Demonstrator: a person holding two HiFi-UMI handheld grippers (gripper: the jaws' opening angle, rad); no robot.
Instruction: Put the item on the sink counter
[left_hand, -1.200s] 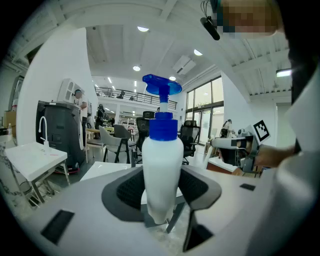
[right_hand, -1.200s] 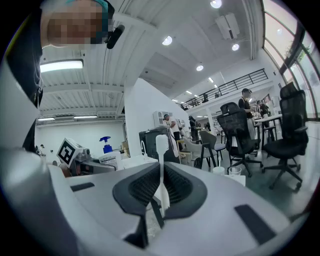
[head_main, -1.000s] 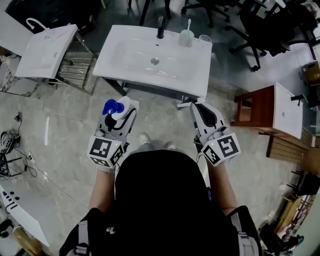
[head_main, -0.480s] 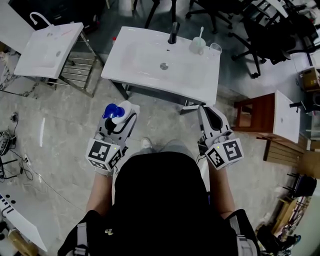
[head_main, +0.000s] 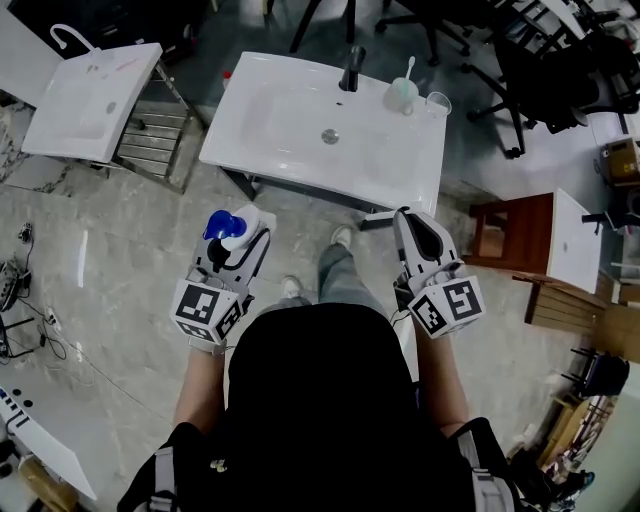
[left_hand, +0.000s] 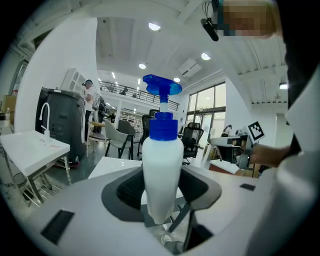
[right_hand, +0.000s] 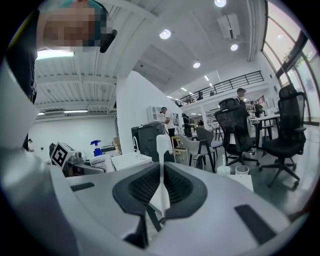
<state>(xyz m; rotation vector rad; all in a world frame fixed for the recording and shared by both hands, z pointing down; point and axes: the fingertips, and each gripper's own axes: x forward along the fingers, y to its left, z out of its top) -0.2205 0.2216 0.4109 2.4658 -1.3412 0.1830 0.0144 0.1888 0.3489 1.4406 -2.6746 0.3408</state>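
Observation:
My left gripper (head_main: 236, 230) is shut on a white spray bottle (head_main: 246, 222) with a blue trigger top. In the left gripper view the bottle (left_hand: 161, 165) stands upright between the pads of the left gripper (left_hand: 160, 192). My right gripper (head_main: 404, 220) is shut on a thin white stick-like item (head_main: 376, 212); in the right gripper view this item (right_hand: 163, 147) rises upright out of the right gripper (right_hand: 161, 187) and ends in a wider head. The white sink counter (head_main: 390, 165) lies ahead of both grippers, with a black faucet (head_main: 351, 68) at its far edge.
On the counter's far right stand a pale cup (head_main: 401, 95) with a brush in it and a clear glass (head_main: 437, 103). A second sink top (head_main: 85, 95) rests on a metal rack at the left. A wooden stool (head_main: 510, 220) stands right; office chairs (head_main: 545, 70) stand beyond.
The person has stepped toward the sink, and a leg now shows between the grippers. Both grippers keep their hold and their places in the view.

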